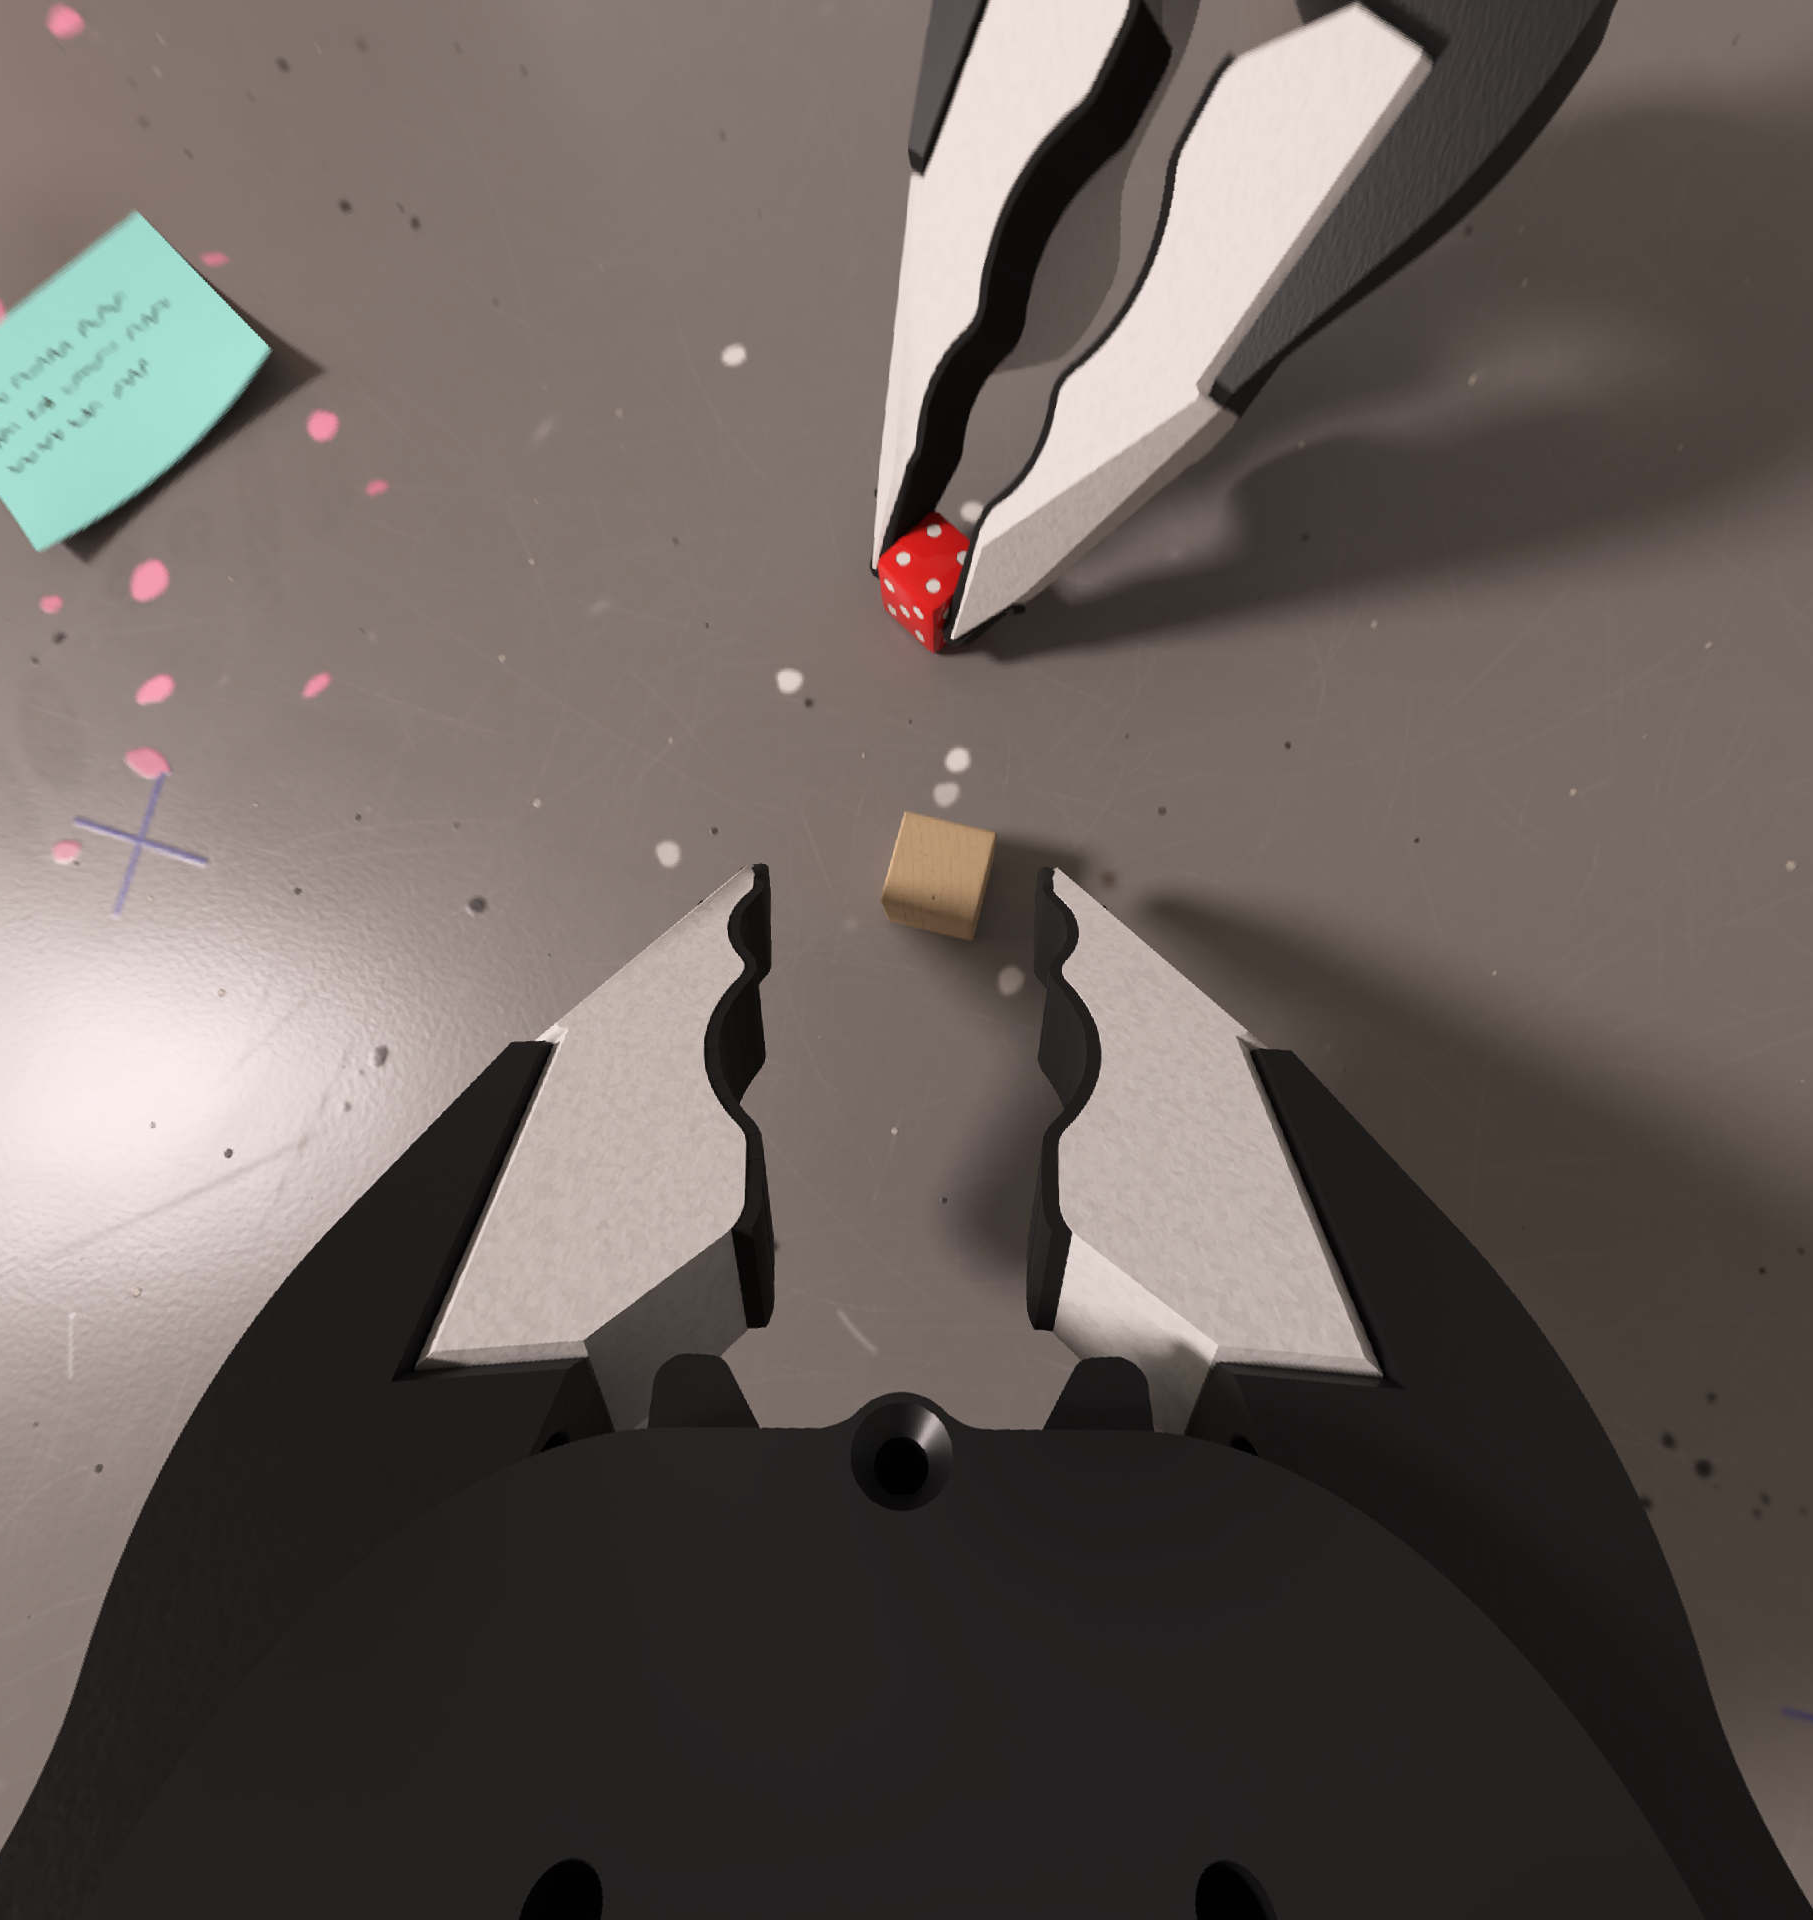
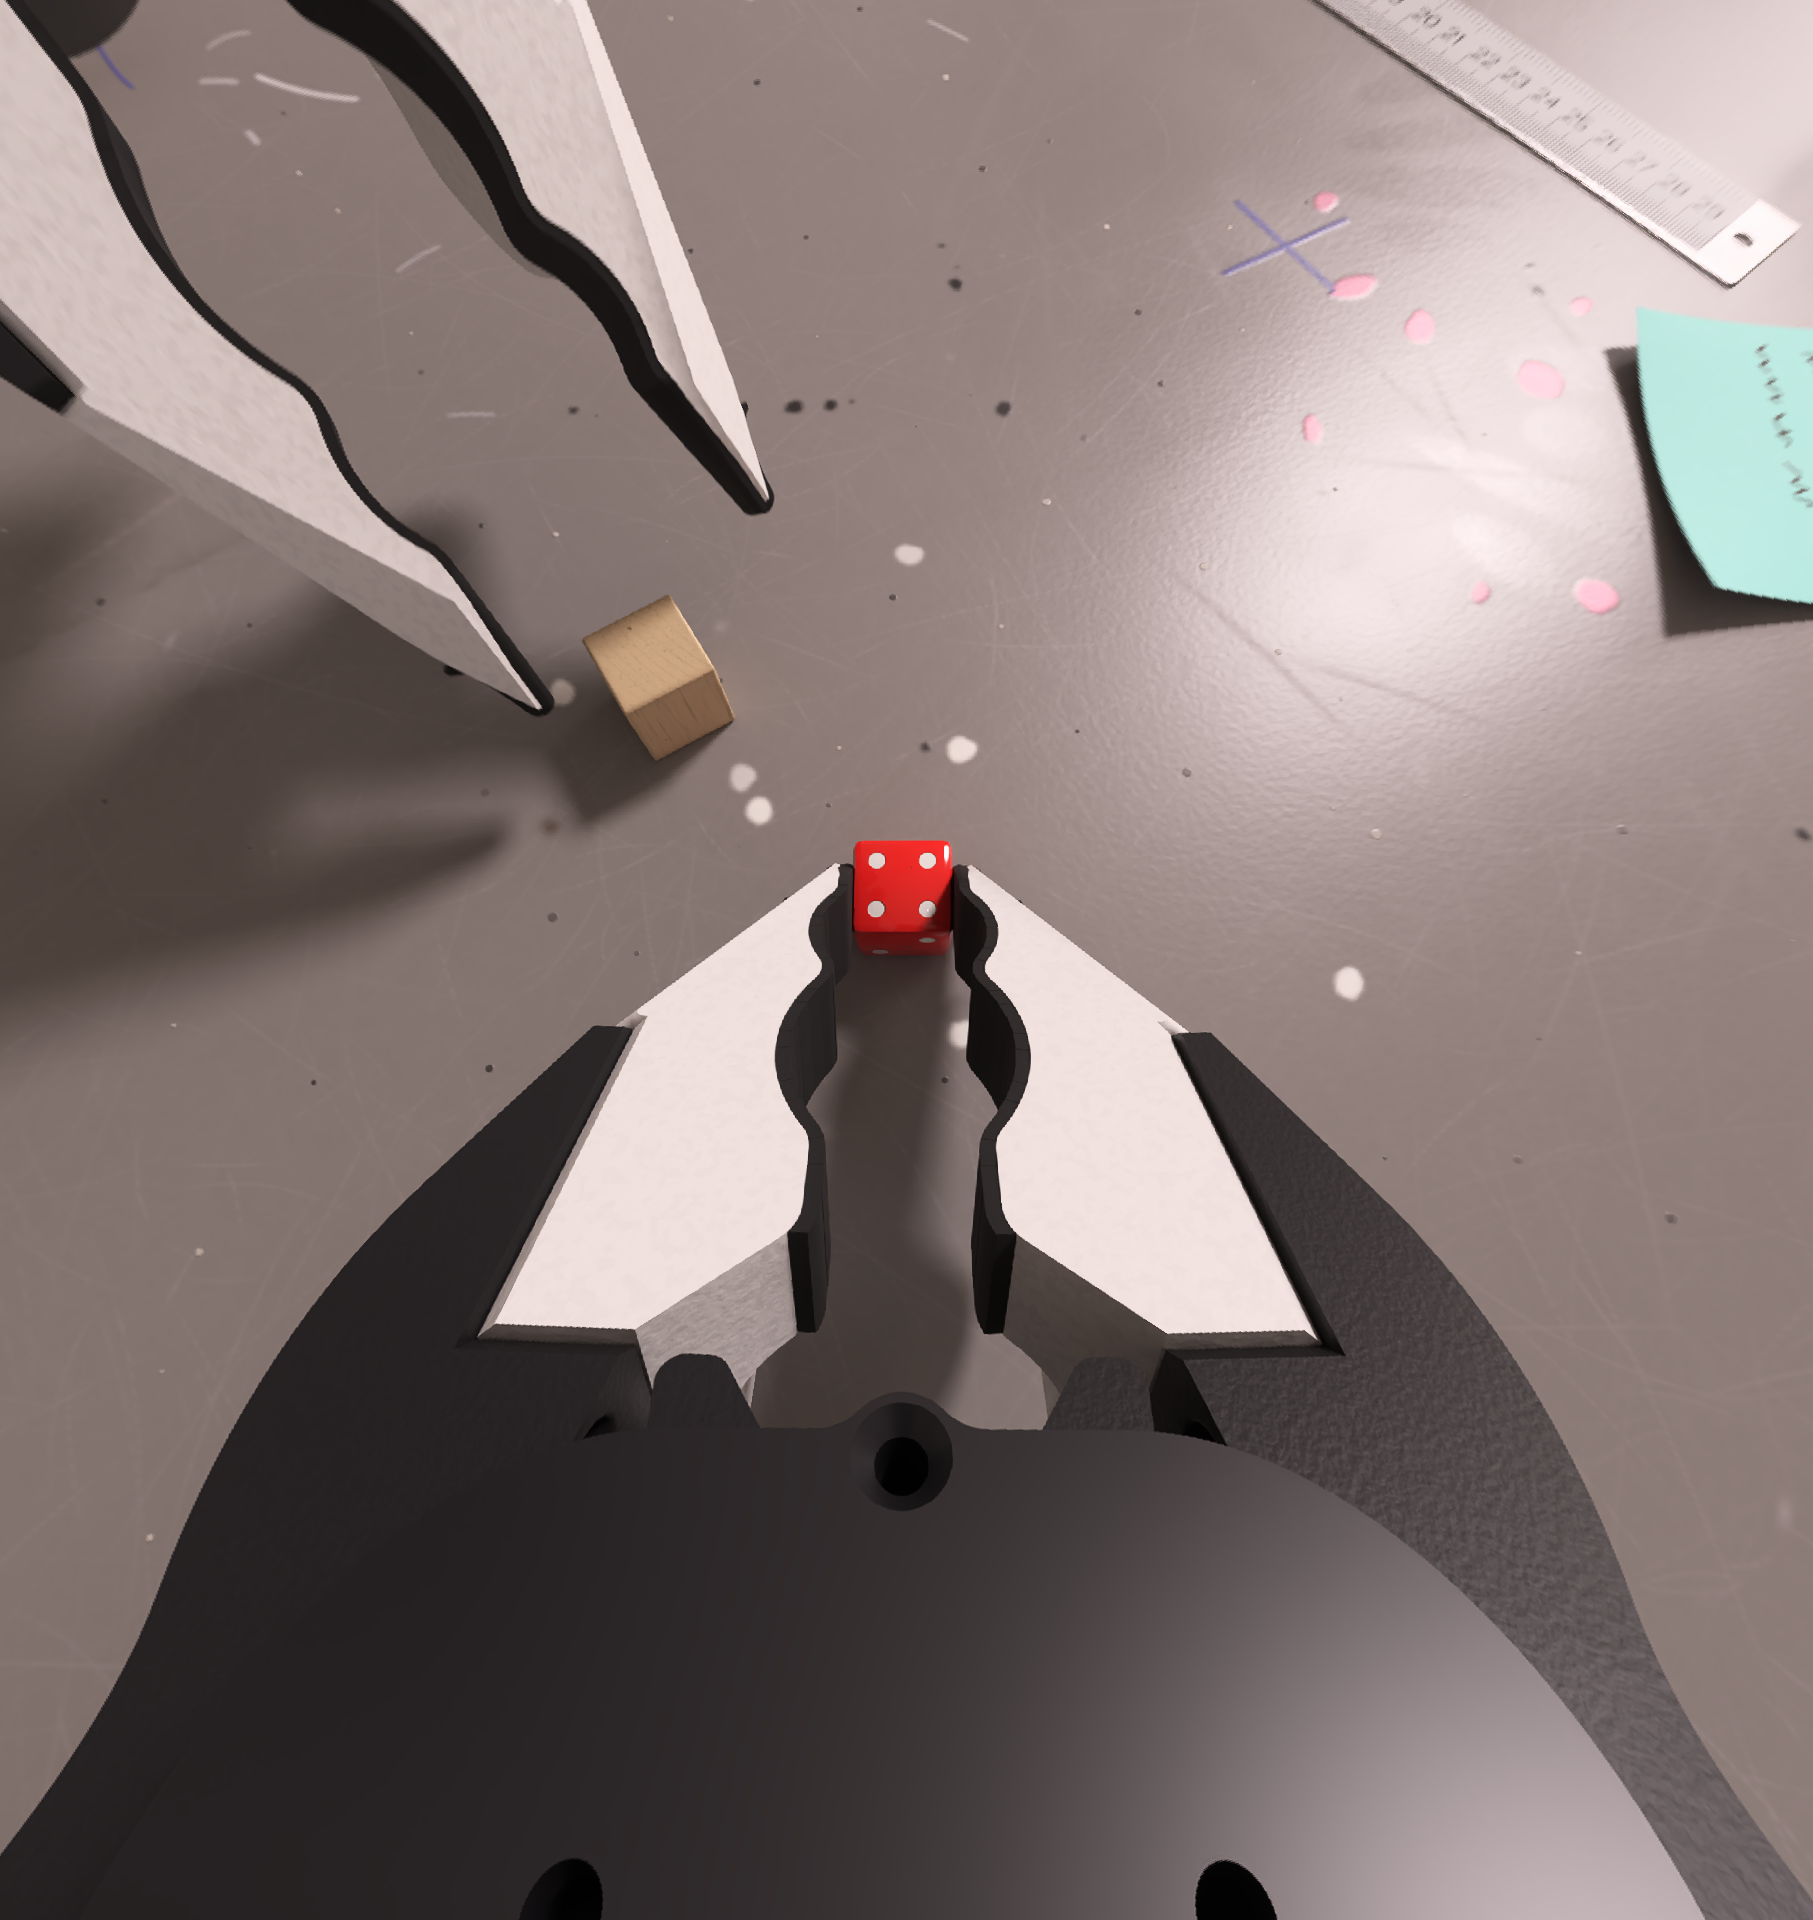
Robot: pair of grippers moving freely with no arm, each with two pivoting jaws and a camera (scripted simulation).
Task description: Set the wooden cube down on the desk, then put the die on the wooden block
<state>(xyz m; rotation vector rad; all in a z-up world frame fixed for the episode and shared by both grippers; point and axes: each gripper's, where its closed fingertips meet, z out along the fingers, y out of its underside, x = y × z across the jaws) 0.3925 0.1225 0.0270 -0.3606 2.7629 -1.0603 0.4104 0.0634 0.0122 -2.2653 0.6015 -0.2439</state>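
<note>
The wooden cube (image 1: 938, 878) rests on the grey desk (image 1: 466, 1039), just beyond and between the tips of my left gripper (image 1: 904, 876). That gripper is open and empty, with its fingers apart from the cube. My right gripper (image 2: 902, 873) is shut on the red die (image 2: 902, 896) at its fingertips, at or just above the desk surface. The die (image 1: 917, 582) and the right gripper (image 1: 923, 603) also show in the left wrist view, a short way beyond the cube. In the right wrist view the cube (image 2: 663, 675) sits to the left of the die, under the left gripper (image 2: 650, 605).
A teal sticky note (image 1: 102, 384) lies at the left; it shows at the right in the right wrist view (image 2: 1754, 468). A metal ruler (image 2: 1567, 135) lies beyond it. A pen cross (image 1: 141, 847) and pink paint spots mark the desk.
</note>
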